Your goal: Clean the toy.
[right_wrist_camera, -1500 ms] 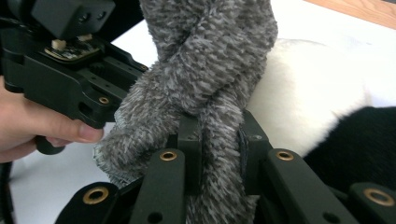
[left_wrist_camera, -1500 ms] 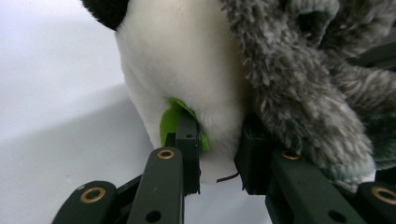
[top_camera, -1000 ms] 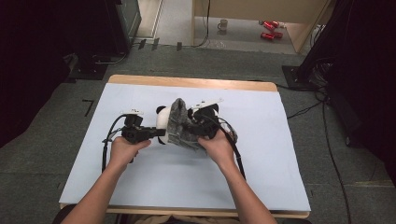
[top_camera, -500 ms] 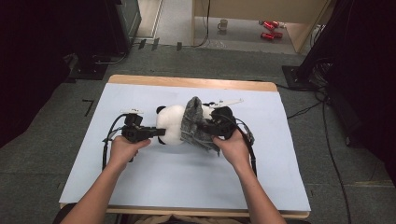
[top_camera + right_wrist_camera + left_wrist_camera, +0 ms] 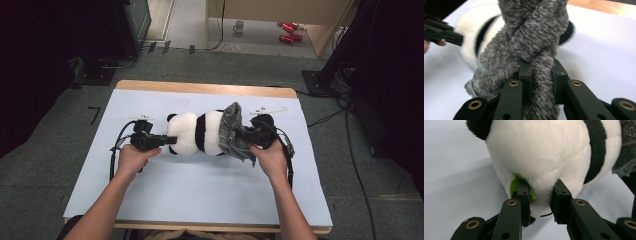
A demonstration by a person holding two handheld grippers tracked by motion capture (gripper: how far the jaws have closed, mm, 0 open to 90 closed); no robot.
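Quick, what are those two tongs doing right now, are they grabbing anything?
Left tongs: closed on the white end of the plush panda.
Right tongs: closed on the fuzzy grey cloth.

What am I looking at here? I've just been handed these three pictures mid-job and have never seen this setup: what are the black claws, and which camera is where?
There is no robot arm. A person at a table holds a hand-held two-jaw black tool in each hand. The wide picture comes from a fixed camera above, looking down on the pale blue table cover. The other two come from cameras riding on each tool, looking along its jaws.

On the cover lies a black-and-white plush panda toy, with a fuzzy grey knitted garment bunched over one end.

The left gripper pinches the panda's white plush, beside a small green felt tab; the high view shows it at the toy's left end. The right gripper is clamped on a twisted fold of the grey garment, at the right end.
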